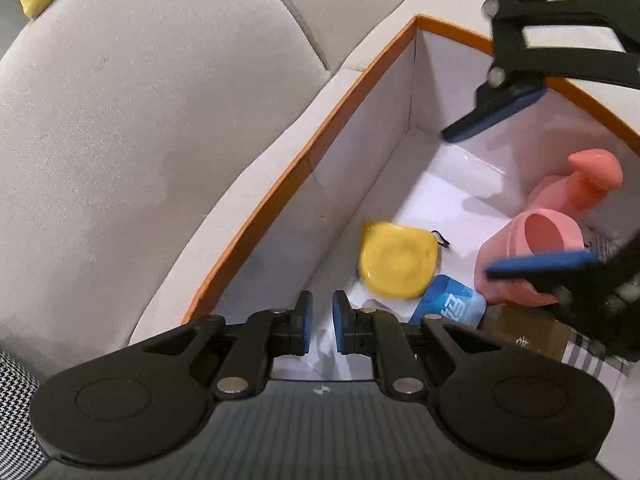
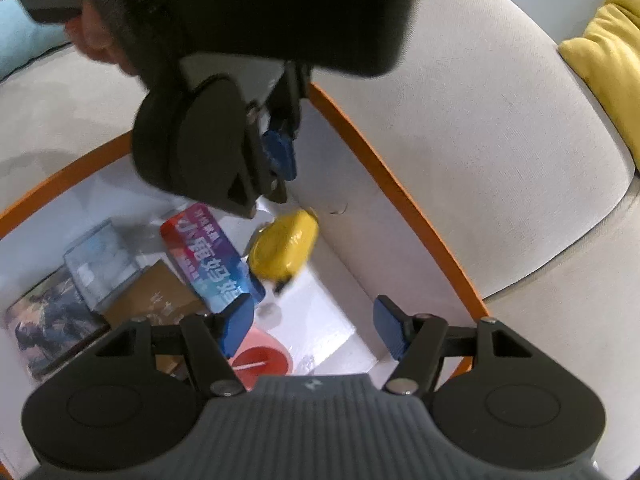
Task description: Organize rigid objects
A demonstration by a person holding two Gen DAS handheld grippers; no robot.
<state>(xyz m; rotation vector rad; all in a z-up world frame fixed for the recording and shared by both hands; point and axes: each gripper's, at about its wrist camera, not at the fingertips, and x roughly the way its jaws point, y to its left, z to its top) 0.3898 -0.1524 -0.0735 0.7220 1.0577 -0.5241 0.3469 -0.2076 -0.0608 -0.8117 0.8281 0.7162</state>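
**Both grippers over an orange-rimmed box on the sofa**

The beige sofa (image 1: 140, 128) fills most of both views, its cushions rising close along one long side of the white box (image 1: 360, 184), whose orange rim (image 2: 404, 196) presses against the upholstery. A yellow pillow (image 2: 608, 44) sits well apart, at the sofa's far edge.

Inside the box, bare white floor lies along the wall nearest the sofa; the other side is crowded. The pink watering can (image 1: 536, 240) stands near the opposite wall, with a blue pack (image 1: 450, 300) just beside it and a brown box (image 1: 524, 330) touching its base. The yellow round case (image 1: 398, 260), blurred, lies on the floor between the sofa-side wall and the blue pack, held by neither gripper.

The left gripper (image 1: 322, 326) hangs low above the box with its blue pads nearly together and nothing between them. The right gripper (image 2: 312, 330) has its jaws spread wide and empty above the watering can.

Only the right wrist view shows the clear plastic case (image 2: 100, 260), the dark printed booklet (image 2: 52, 328) and the person's hand (image 2: 100, 36) on the left gripper's handle.
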